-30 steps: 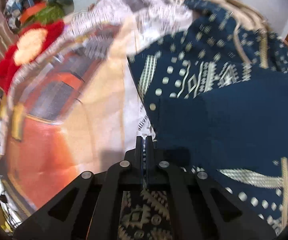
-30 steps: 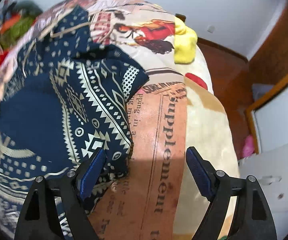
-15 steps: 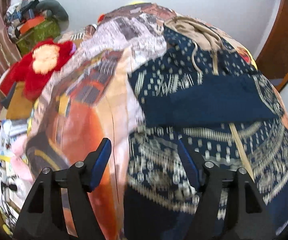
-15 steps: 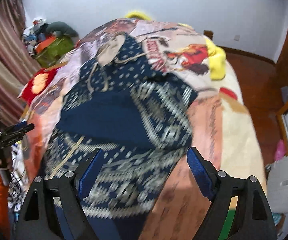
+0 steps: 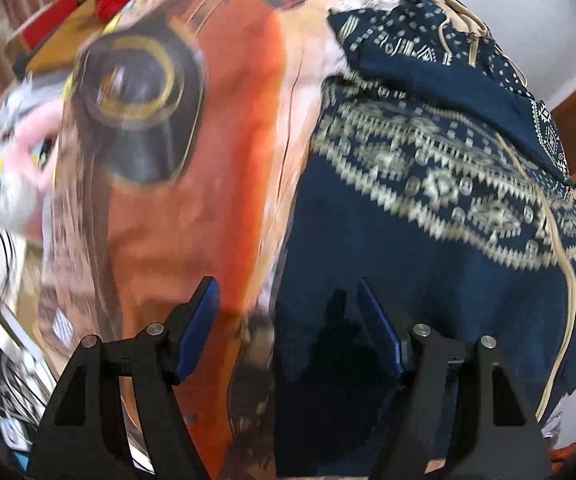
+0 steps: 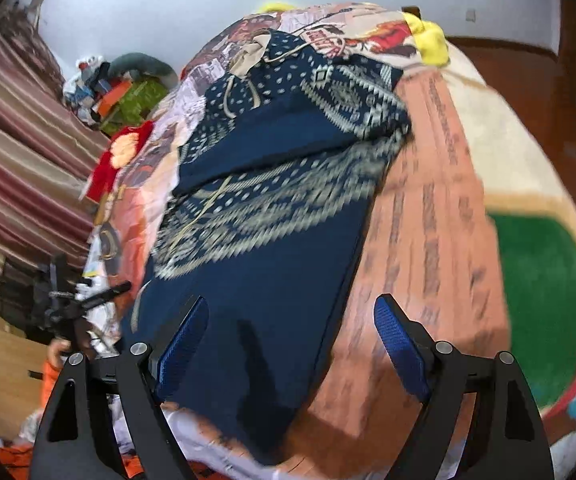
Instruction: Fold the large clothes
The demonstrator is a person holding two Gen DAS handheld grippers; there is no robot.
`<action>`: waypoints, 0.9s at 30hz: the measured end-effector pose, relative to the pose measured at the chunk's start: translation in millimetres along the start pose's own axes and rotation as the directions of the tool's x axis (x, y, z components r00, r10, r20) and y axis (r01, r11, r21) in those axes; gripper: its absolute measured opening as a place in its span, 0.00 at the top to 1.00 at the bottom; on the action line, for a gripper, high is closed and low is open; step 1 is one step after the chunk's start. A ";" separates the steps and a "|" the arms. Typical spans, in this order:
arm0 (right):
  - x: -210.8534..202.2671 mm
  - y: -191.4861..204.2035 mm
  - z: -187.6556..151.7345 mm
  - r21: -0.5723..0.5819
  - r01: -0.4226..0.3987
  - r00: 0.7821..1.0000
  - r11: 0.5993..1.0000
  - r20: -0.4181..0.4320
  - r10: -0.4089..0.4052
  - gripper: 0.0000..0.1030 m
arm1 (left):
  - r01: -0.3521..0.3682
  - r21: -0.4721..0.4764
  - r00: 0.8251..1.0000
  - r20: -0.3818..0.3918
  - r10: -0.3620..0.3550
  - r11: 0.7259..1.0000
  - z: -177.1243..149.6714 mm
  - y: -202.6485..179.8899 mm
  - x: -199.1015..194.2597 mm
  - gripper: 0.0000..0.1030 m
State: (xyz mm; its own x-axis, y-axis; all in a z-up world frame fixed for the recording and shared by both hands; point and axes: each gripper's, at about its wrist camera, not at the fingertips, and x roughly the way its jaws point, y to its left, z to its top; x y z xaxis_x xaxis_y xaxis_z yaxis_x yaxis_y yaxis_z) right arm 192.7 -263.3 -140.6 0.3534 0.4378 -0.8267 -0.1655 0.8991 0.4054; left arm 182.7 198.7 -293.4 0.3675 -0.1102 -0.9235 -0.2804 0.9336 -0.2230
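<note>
- I see the navy patterned garment (image 6: pixel 272 216) lying on the printed bedspread (image 6: pixel 428 208); it runs from the upper centre of the right wrist frame down to the lower centre, with one sleeve folded across its upper part.
- In the left wrist frame the garment (image 5: pixel 428 240) fills the right half; the bedspread (image 5: pixel 216 160) fills the left half.
- My left gripper (image 5: pixel 288 324) has its fingers apart, with nothing clamped. It hangs above the garment's left edge, where navy cloth meets the orange print.
- My right gripper (image 6: pixel 292 332) also has its fingers apart and empty, above the garment's lower right edge.
- At the lower left of the right wrist frame I see the left gripper (image 6: pixel 88 296), held by a hand (image 6: pixel 58 350).
- A red plush toy (image 6: pixel 118 152) lies at the left of that frame.
</note>
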 end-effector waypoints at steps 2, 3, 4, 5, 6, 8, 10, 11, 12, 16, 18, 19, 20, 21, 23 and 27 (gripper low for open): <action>-2.9 3.0 -14.7 0.013 -0.033 0.999 0.999 -0.002 0.033 0.19 | 0.021 -0.020 1.000 -0.019 -0.021 1.000 -13.2 3.3 5.6 0.32; -2.1 4.8 -20.5 0.017 -0.044 0.999 0.999 -0.013 0.044 0.19 | 0.028 -0.032 0.999 -0.030 -0.029 0.999 -18.7 4.3 9.4 0.32; 0.1 6.4 -26.8 0.020 -0.053 0.998 0.998 -0.030 0.054 0.19 | 0.037 -0.046 0.998 -0.040 -0.039 0.998 -23.5 5.3 12.7 0.32; 3.2 8.7 -33.7 0.018 -0.060 0.997 0.998 -0.044 0.061 0.19 | 0.051 -0.065 0.997 -0.051 -0.055 0.997 -28.5 6.3 17.5 0.32; 5.6 11.2 -39.4 0.010 -0.058 0.997 0.998 -0.048 0.058 0.19 | 0.061 -0.082 0.996 -0.059 -0.066 0.995 -32.9 7.3 21.9 0.31; 7.3 17.1 -48.3 -0.015 -0.032 0.999 0.999 -0.029 0.032 0.19 | 0.069 -0.113 0.997 -0.025 -0.072 0.991 -38.1 7.8 22.7 0.29; 7.9 21.8 -54.4 -0.021 -0.019 1.000 1.000 -0.001 0.019 0.21 | 0.069 -0.130 0.997 -0.013 -0.071 0.989 -39.8 7.1 22.6 0.27; 8.7 23.0 -57.0 -0.017 -0.030 0.999 0.999 0.013 0.030 0.25 | 0.073 -0.133 0.997 -0.013 -0.075 0.988 -40.4 6.7 22.5 0.27; 10.0 23.8 -58.4 -0.017 -0.034 0.999 0.999 0.023 0.034 0.30 | 0.082 -0.138 0.996 -0.015 -0.085 0.987 -40.3 6.1 22.5 0.27; 14.0 30.5 -63.2 -0.058 0.026 0.996 0.998 0.082 -0.022 0.55 | 0.153 -0.140 0.987 -0.029 -0.158 0.978 -32.9 -3.1 23.3 0.40; 14.3 30.8 -61.3 -0.069 0.022 0.995 0.997 0.095 -0.015 0.75 | 0.153 -0.118 0.987 -0.035 -0.158 0.981 -28.8 -9.1 20.6 0.54; 15.2 30.5 -58.5 -0.071 0.007 0.995 0.997 0.095 0.000 0.80 | 0.152 -0.092 0.987 -0.034 -0.155 0.984 -26.1 -15.2 18.0 0.59; 15.8 30.4 -55.3 -0.075 -0.006 0.996 0.997 0.091 0.013 0.86 | 0.151 -0.070 0.988 -0.032 -0.153 0.986 -24.3 -20.5 16.1 0.70; 16.8 30.6 -50.3 -0.079 -0.023 0.995 0.997 0.090 0.030 0.88 | 0.148 -0.050 0.988 -0.027 -0.150 0.988 -21.8 -25.7 13.4 0.80; 18.4 31.4 -41.9 -0.084 -0.052 0.993 0.995 0.101 0.060 0.91 | 0.156 -0.012 0.988 0.007 -0.156 0.988 -15.9 -35.9 1.3 0.91; 14.7 41.1 -23.3 -0.136 -0.048 0.985 0.990 0.161 0.069 0.92 | 0.182 0.043 0.974 0.127 -0.186 0.982 8.1 -54.9 -38.3 0.95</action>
State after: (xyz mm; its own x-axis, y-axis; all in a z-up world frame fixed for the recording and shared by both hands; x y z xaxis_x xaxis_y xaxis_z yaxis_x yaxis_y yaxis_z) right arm 169.7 -219.8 -145.2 0.4843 0.4924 -0.7232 -0.3054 0.8697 0.3876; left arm 191.2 154.4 -243.4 0.5225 -0.2378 -0.8188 -0.1706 0.9117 -0.3737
